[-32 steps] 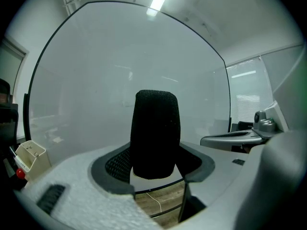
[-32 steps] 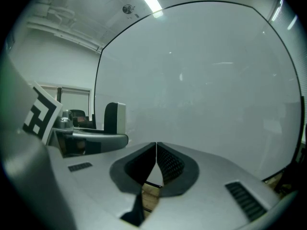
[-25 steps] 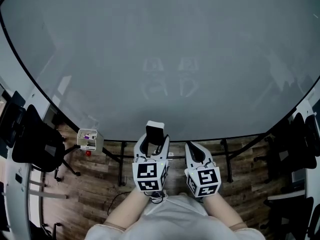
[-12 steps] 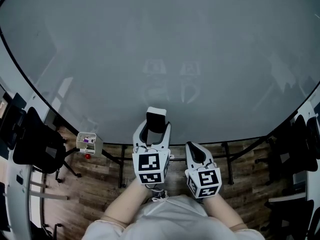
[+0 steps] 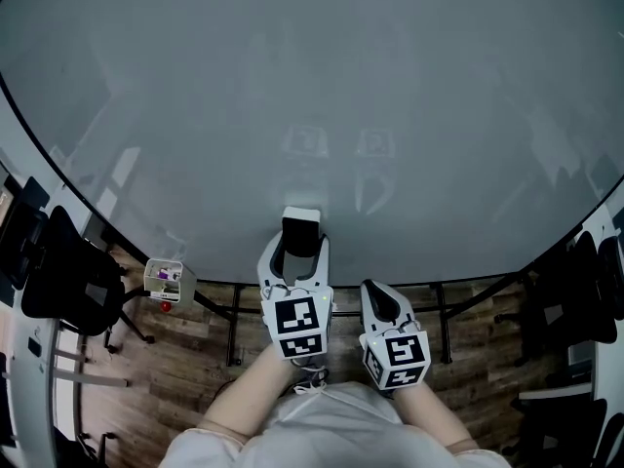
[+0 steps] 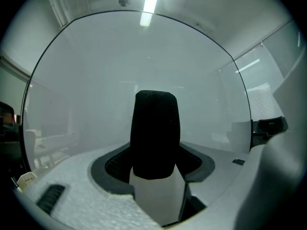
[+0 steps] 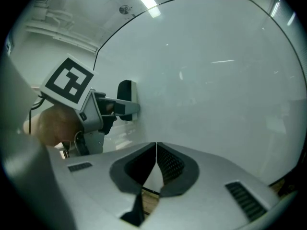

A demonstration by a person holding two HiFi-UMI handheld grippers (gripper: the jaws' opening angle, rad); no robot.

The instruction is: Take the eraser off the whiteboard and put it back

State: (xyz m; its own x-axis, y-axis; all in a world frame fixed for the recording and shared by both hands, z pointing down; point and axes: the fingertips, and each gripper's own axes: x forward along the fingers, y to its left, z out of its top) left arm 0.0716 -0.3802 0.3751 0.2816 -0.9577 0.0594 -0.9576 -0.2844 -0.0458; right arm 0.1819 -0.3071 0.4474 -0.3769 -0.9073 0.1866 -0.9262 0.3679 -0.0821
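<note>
The whiteboard fills most of the head view and is blank. My left gripper is shut on the eraser, a black-and-white block held near the board's lower edge. From the left gripper view the eraser stands upright between the dark pads, black felt on top and white body below. In the right gripper view the eraser seems to rest against the board, gripped by the left gripper. My right gripper hangs lower, to the right, shut and empty.
A small white holder with markers hangs at the board's lower left. Black chairs stand at the left and more at the right. The board's stand legs rise from the wooden floor.
My left gripper has moved a little up the board with the eraser held in it. The right gripper has stayed almost where it was.
</note>
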